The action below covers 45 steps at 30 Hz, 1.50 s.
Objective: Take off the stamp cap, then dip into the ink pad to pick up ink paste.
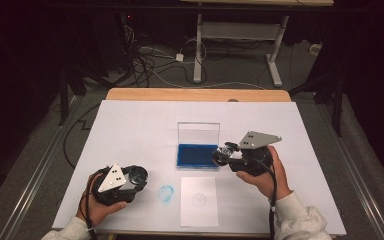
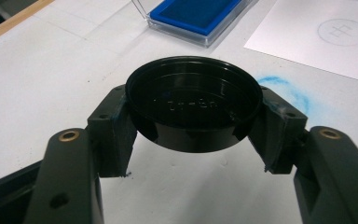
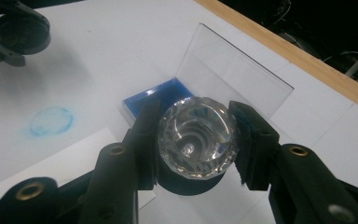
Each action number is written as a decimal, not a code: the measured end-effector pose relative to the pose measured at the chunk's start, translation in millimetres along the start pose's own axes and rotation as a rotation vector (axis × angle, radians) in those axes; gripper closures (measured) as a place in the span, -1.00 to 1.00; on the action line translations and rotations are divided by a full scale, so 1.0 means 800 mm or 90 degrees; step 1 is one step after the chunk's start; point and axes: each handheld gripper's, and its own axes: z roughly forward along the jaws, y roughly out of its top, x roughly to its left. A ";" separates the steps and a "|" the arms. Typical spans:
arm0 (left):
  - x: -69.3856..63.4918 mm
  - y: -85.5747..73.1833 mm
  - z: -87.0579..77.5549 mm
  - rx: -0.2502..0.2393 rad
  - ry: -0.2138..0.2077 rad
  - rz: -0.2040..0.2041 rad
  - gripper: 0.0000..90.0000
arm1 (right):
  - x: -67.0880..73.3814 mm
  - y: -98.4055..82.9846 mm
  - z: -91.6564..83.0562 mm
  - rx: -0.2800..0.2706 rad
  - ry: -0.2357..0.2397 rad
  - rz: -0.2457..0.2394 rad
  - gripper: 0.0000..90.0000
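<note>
Two grippers are up over the bench, one in each of the person's hands. The left gripper (image 2: 193,135), near the front left corner, has its jaws pinched on a round black cap (image 2: 193,105), hollow side up, with raised lettering inside too faint to read. The right gripper (image 3: 196,144), toward the middle right of the bench, has its jaws clamped on a clear faceted stamp handle (image 3: 196,137) with a black base under it. From above, that stamp sits at the right edge of the blue ink pad (image 1: 196,155); whether it touches the pad I cannot tell.

The ink pad lies in a clear case near the bench's centre, its transparent lid (image 1: 198,133) standing upright behind it. A white sheet of paper (image 1: 199,201) lies near the front edge, just in front of the pad, bearing a faint round stamped mark (image 1: 198,199). Left of the sheet, on the white bench surface (image 1: 130,125) itself, is a smudged blue ink ring (image 1: 166,193), between the paper and the left gripper.
</note>
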 end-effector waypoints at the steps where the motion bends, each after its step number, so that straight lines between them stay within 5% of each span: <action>1: 0.000 0.000 0.000 0.000 -0.001 0.000 -0.18 | -0.001 0.000 0.002 0.001 0.001 0.001 0.27; 18: -0.002 -0.001 -0.002 0.003 0.005 0.001 -0.18 | -0.011 0.001 0.006 0.004 -0.008 0.010 0.27; 26: -0.002 -0.001 -0.001 0.008 0.003 0.003 -0.18 | -0.023 0.023 0.010 0.018 -0.019 -0.007 0.27; 33: -0.002 0.000 -0.002 0.010 0.004 0.002 -0.18 | -0.027 0.038 0.031 0.058 -0.007 -0.020 0.27; 36: -0.003 0.002 -0.001 0.020 0.002 0.023 -0.18 | -0.027 0.040 0.043 0.074 -0.002 -0.023 0.27; 45: -0.005 0.001 -0.003 0.023 0.001 0.026 -0.18 | -0.014 0.045 0.082 0.127 0.000 -0.040 0.27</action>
